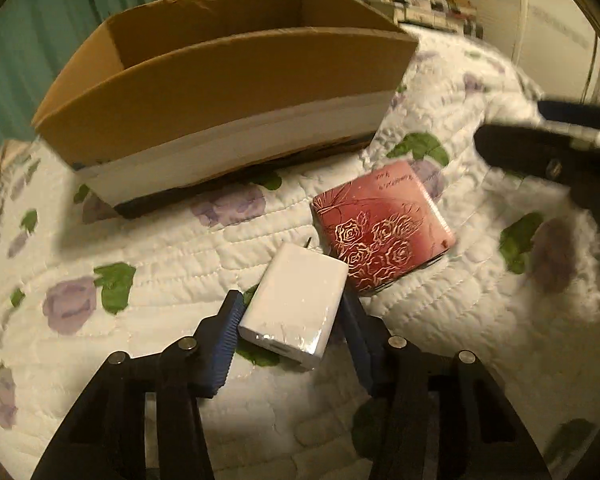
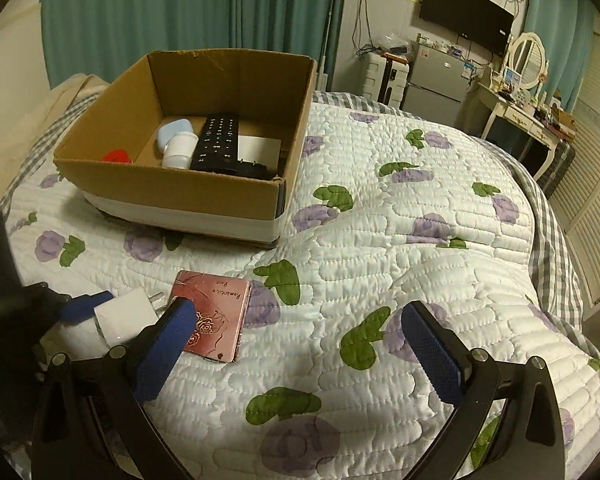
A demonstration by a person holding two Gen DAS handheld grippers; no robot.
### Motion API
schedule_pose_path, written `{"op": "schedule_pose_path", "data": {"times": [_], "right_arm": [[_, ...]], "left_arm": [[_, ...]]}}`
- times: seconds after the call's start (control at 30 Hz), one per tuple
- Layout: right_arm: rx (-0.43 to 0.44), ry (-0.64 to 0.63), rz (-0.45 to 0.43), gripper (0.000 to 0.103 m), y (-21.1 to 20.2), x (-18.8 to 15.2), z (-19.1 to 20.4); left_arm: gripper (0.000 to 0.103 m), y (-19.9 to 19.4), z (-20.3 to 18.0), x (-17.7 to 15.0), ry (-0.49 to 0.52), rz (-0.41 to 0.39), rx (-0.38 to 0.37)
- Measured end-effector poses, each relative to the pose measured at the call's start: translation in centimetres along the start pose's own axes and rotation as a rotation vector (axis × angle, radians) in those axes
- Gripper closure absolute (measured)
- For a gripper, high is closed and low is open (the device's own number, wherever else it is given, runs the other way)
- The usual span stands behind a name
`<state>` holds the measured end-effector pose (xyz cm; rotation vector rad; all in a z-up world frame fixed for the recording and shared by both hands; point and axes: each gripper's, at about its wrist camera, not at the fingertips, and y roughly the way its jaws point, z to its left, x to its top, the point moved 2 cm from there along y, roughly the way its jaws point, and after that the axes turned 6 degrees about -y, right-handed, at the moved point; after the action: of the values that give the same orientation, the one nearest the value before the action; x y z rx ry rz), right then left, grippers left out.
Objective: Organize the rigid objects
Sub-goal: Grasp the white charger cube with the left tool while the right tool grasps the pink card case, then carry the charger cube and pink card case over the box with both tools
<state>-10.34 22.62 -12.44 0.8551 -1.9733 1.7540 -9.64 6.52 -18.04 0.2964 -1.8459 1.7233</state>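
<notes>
The left gripper (image 1: 290, 320) has its fingers (image 1: 224, 344) closed on the white charger (image 1: 296, 308), which lies on the bed (image 1: 172, 248) just beside the red case (image 1: 380, 228) — both in front of the box (image 1: 220, 92). The right gripper (image 2: 300, 344) hangs wide open — nothing between its fingers, the case just left of it.

One cardboard box (image 2: 172, 196), one white charger (image 1: 296, 308), one red case (image 1: 380, 228), one remote (image 2: 216, 144).
</notes>
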Motion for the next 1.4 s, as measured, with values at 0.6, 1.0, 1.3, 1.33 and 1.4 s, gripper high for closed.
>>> {"op": "schedule_pose_path", "data": {"times": [0.6, 1.0, 1.3, 1.33, 1.4], "right_arm": [[0.152, -0.081, 0.133, 0.004, 6.2, 0.1, 6.4], [0.082, -0.1, 0.142, 0.027, 7.6, -0.9, 7.2], [0.076, -0.105, 0.03, 0.03, 2.3, -1.2, 6.3], [0.077, -0.106, 0.024, 0.03, 1.9, -1.3, 6.3], [0.075, -0.109, 0.005, 0.03, 0.6, -1.2, 5.9]], "left_arm": [[0.06, -4.3, 6.9, 2.1, -0.266, -0.127, -0.008], [0.06, -4.6, 7.1, 2.2, -0.281, -0.138, -0.009], [0.06, -6.2, 6.6, 2.2, -0.259, -0.166, 0.017], [0.06, -6.5, 6.5, 2.2, -0.257, -0.17, 0.015], [0.061, -7.4, 6.3, 2.3, -0.257, -0.18, 0.006]]}}
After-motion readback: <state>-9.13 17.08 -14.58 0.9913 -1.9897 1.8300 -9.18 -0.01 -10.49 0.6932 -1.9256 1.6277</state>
